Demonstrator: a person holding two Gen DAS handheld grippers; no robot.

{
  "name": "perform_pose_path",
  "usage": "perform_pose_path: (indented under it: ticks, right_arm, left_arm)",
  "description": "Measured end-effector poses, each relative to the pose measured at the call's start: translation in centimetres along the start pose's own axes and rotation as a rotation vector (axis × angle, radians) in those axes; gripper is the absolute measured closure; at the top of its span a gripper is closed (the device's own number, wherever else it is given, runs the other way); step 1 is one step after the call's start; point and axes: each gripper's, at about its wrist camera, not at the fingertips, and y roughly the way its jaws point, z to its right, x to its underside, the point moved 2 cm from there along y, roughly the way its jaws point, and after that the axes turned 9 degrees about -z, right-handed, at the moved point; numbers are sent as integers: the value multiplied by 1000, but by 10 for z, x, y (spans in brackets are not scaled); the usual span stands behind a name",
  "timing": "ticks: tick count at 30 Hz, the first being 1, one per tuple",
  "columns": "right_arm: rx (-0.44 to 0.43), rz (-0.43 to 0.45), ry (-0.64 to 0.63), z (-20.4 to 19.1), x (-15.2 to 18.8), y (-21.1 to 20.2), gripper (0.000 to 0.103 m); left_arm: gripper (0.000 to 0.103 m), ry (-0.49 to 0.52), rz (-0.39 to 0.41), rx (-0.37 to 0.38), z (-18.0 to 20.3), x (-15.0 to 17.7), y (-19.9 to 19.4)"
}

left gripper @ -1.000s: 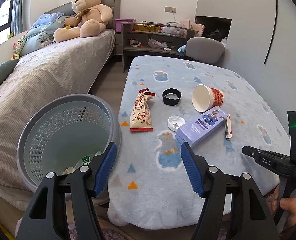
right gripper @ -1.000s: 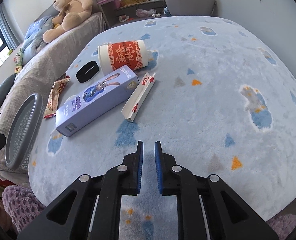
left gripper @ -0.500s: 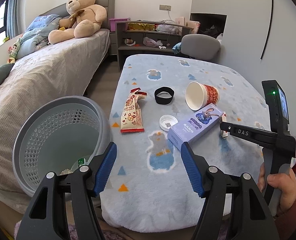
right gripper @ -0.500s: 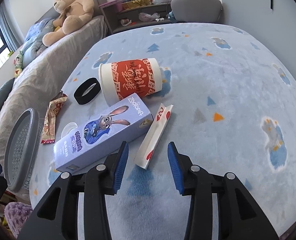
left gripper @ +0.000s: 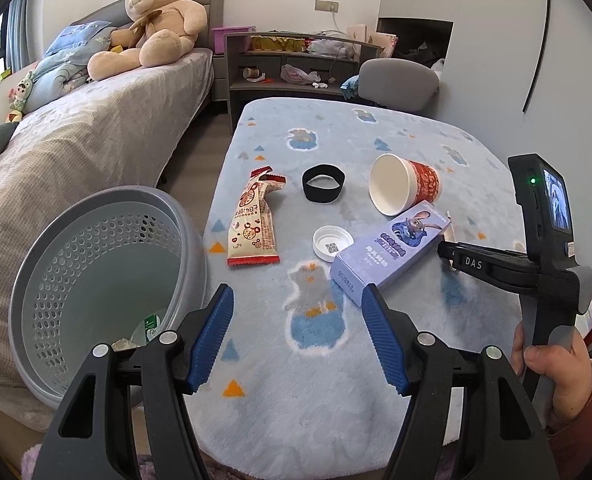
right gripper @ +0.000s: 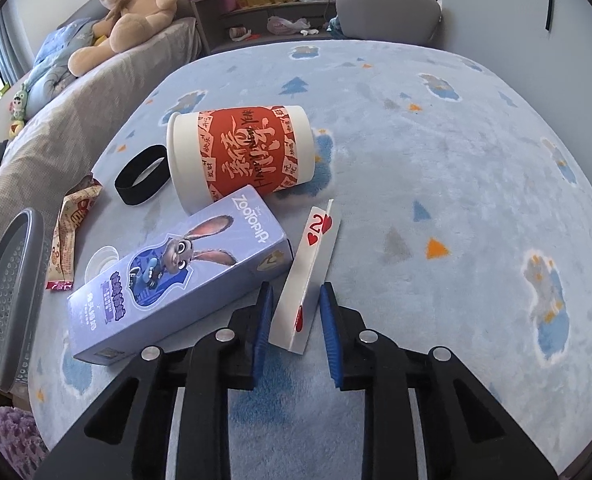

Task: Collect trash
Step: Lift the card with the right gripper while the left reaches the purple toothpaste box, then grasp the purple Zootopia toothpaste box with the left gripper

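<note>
Folded playing card (right gripper: pixel 310 276) lies on the desk (right gripper: pixel 436 184) between the right gripper's (right gripper: pixel 296 320) parted fingers (right gripper: pixel 264 316), ungripped; left gripper (left gripper: pixel 296 332) hovers wide open, empty.

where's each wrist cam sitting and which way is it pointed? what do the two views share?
Left wrist: low at the table's near edge, facing down the table toward the shelf; shows the open left gripper, grey basket, right hand.
Right wrist: low over the table, pointing at the folded playing card between the open right gripper fingers.
Shared: purple box, paper cup, black band, snack wrapper, teddy bear.
</note>
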Motion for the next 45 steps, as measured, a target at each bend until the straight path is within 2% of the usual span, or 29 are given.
perform_pose_path:
  ticks: [4, 13, 19, 32, 39, 45]
  right_arm:
    - [-42, 0, 6, 4, 3, -7, 89]
    - [-82, 25, 18, 25, 31, -40, 89]
    - [-111, 27, 38, 42, 52, -52, 89]
    - [-237, 61, 60, 50, 55, -61, 89]
    - [-266, 92, 75, 59, 54, -73, 89]
    - [-275, 102, 94, 68, 56, -78, 89]
  left_arm:
    - [39, 21, 1, 6, 6, -5, 3]
    - [39, 71, -14, 8, 19, -22, 17]
    - [39, 66, -12, -31, 18, -41, 32]
    - [39, 84, -112, -139, 6, -60, 79]
    - [39, 100, -167, -128, 6, -62, 99]
    - [39, 92, -181, -100, 10, -55, 95]
